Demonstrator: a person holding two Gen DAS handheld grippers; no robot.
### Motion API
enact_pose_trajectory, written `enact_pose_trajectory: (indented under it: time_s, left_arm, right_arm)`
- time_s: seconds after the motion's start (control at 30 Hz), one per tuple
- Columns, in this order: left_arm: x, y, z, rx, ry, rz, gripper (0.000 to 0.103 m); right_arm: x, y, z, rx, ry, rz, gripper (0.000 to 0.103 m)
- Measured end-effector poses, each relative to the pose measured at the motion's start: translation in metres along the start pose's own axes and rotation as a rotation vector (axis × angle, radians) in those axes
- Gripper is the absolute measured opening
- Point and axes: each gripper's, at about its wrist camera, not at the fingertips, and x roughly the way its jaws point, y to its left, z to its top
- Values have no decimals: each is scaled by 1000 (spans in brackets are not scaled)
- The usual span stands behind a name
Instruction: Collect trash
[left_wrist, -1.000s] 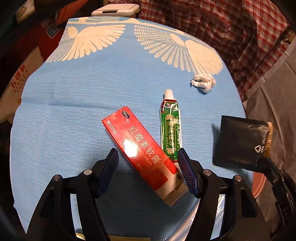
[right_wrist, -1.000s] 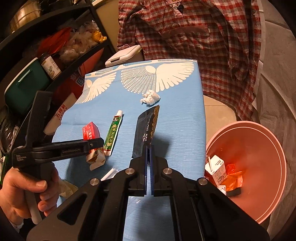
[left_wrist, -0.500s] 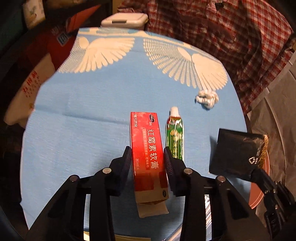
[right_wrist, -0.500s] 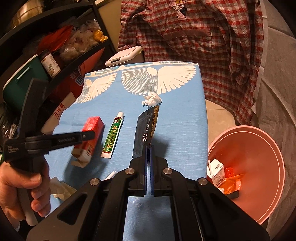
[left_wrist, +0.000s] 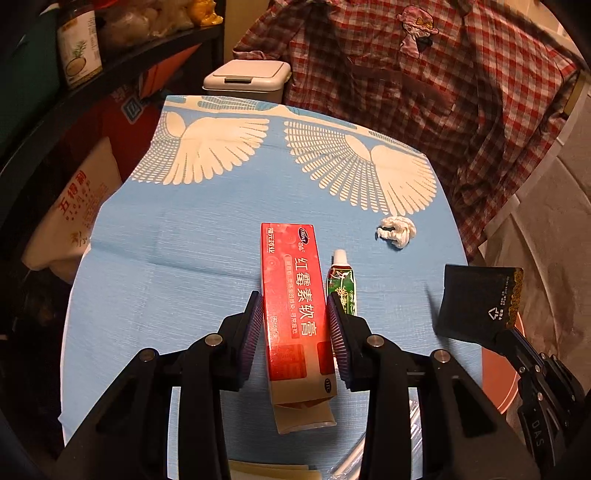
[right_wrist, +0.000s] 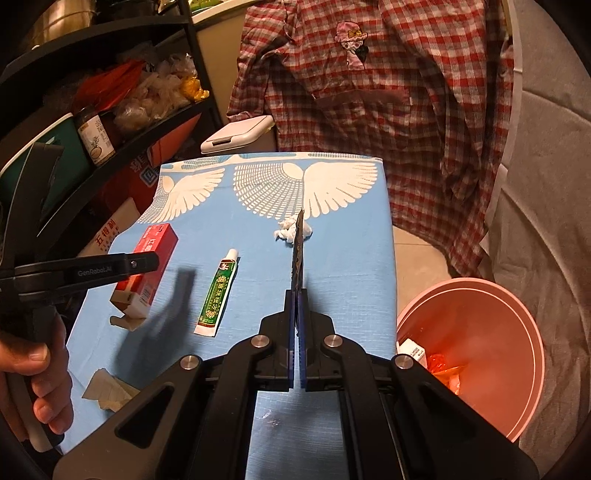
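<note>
A red cardboard box (left_wrist: 291, 280) with an open bottom flap hangs a little above the blue tablecloth (left_wrist: 166, 277), and my left gripper (left_wrist: 294, 299) is shut on its long sides. In the right wrist view the box (right_wrist: 155, 247) is tilted over the left part of the table. My right gripper (right_wrist: 296, 295) is shut on a black foil packet (right_wrist: 298, 258), which appears edge-on there and flat in the left wrist view (left_wrist: 476, 302). A green ointment tube (right_wrist: 218, 291) and a crumpled white tissue (left_wrist: 397, 230) lie on the cloth.
A pink bin (right_wrist: 517, 295) stands on the floor right of the table, with a small carton and an orange wrapper inside. A crumpled paper (right_wrist: 107, 391) lies at the table's near left. A plaid shirt (right_wrist: 369, 92) hangs behind; a dark shelf (right_wrist: 110, 110) and a white lidded bin (left_wrist: 247, 75) are at the back left.
My left gripper closed on the red box, straightened it between the pads and lifted it off the cloth. The black packet in my right gripper has turned edge-on.
</note>
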Motion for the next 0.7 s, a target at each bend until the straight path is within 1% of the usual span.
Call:
enact_pose_trajectory:
  time_s: [0.1, 0.33, 0.7]
  left_arm:
    - [-2, 2, -1, 7, 2, -20, 36]
    - [-9, 2, -4, 23, -3, -31, 36]
    - [-22, -13, -7, 63, -30, -31, 36]
  right_arm:
    - [-6, 3, 2, -16, -22, -12, 2]
    - [-19, 5, 4, -24, -71, -36, 2]
    - [-42, -15, 6, 6, -127, -72, 2]
